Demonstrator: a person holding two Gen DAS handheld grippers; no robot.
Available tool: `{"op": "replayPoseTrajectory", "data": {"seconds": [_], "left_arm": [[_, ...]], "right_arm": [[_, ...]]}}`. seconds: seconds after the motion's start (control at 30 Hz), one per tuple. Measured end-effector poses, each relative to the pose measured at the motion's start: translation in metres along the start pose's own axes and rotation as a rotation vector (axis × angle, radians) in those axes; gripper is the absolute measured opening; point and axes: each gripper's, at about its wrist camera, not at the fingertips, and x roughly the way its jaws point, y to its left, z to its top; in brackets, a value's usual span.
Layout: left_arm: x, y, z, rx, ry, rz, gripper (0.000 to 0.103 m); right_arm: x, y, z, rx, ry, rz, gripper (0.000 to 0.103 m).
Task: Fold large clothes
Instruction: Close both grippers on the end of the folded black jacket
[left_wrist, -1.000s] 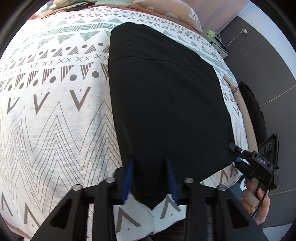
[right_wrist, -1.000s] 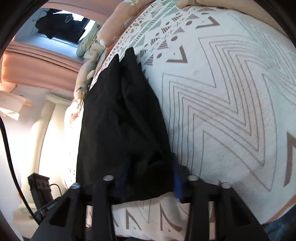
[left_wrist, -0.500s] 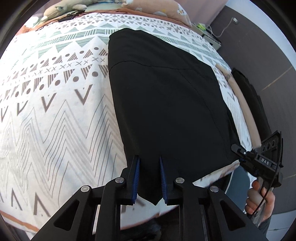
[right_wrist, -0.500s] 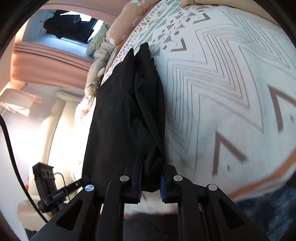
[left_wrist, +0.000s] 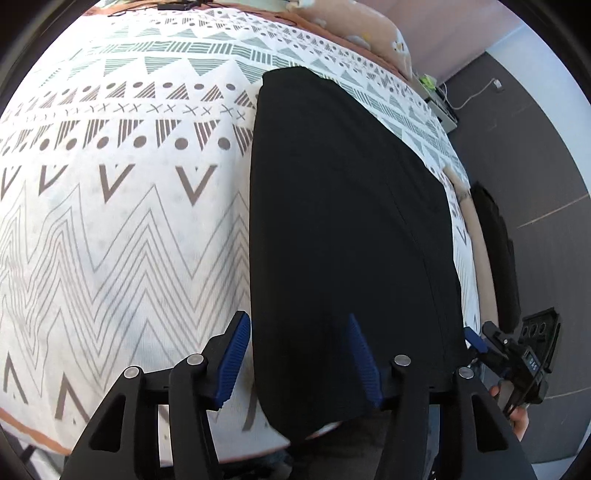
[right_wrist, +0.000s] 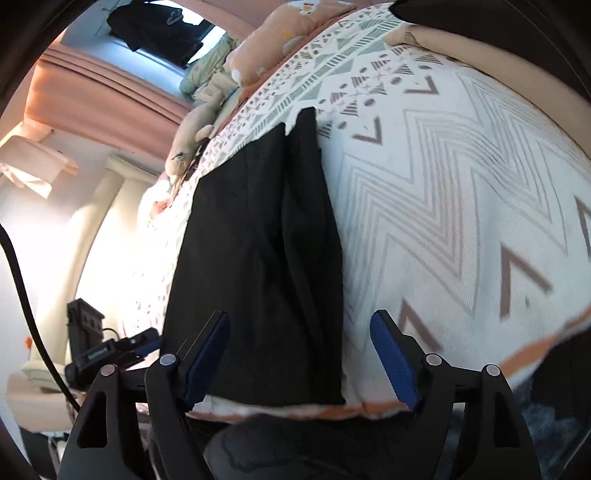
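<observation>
Trousers (left_wrist: 351, 221) folded flat on the patterned bed (left_wrist: 122, 229).
Both tongs, left (left_wrist: 301, 354) and right (right_wrist: 301, 354), have just spread, pinching nothing; pillows (right_wrist: 273, 40) beyond.

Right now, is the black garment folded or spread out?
Folded: the black garment lies flat on the bedspread as a narrow strip, one layer overlapping another lengthwise.

Garment (left_wrist: 347, 229) lies flat on bed (left_wrist: 122, 221), lengthwise; pillows (right_wrist: 280, 33) behind it at bed's far end.
</observation>
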Motion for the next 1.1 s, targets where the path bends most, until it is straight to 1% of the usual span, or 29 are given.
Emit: {"op": "replayPoseTrajectory", "data": {"seconds": [0.13, 0.2, 0.3, 0.43, 0.57, 0.7, 0.8, 0.9, 1.07, 1.1], "left_arm": [[0.009, 0.004, 0.012, -0.015, -0.014, -0.004, 0.056], [0.013, 0.004, 0.019, -0.009, -0.029, -0.008, 0.056], [0.02, 0.005, 0.033, 0.003, -0.045, 0.012, 0.056], [0.033, 0.007, 0.049, -0.008, -0.039, 0.007, 0.056], [0.045, 0.007, 0.066, -0.01, -0.041, 0.003, 0.056], [0.056, 0.008, 0.085, -0.006, -0.035, 0.021, 0.056], [0.065, 0.007, 0.098, -0.001, -0.027, 0.034, 0.056], [0.07, 0.005, 0.111, 0.005, -0.026, 0.044, 0.056], [0.075, -0.012, 0.119, 0.056, -0.028, 0.065, 0.056], [0.075, -0.015, 0.12, 0.067, -0.03, 0.067, 0.056]], "right_arm": [[0.022, -0.004, 0.026, 0.015, 0.041, -0.004, 0.079], [0.033, -0.005, 0.035, 0.017, 0.055, 0.008, 0.079], [0.052, -0.009, 0.048, 0.024, 0.084, 0.009, 0.079], [0.075, -0.012, 0.063, 0.033, 0.123, 0.046, 0.079], [0.093, -0.009, 0.078, 0.026, 0.133, 0.088, 0.079], [0.113, 0.002, 0.094, 0.003, 0.155, 0.11, 0.079], [0.128, 0.012, 0.105, -0.015, 0.174, 0.105, 0.079], [0.142, 0.021, 0.115, -0.037, 0.19, 0.075, 0.079], [0.154, 0.03, 0.126, -0.087, 0.207, 0.022, 0.079], [0.153, 0.029, 0.127, -0.096, 0.201, 0.013, 0.076]]}}
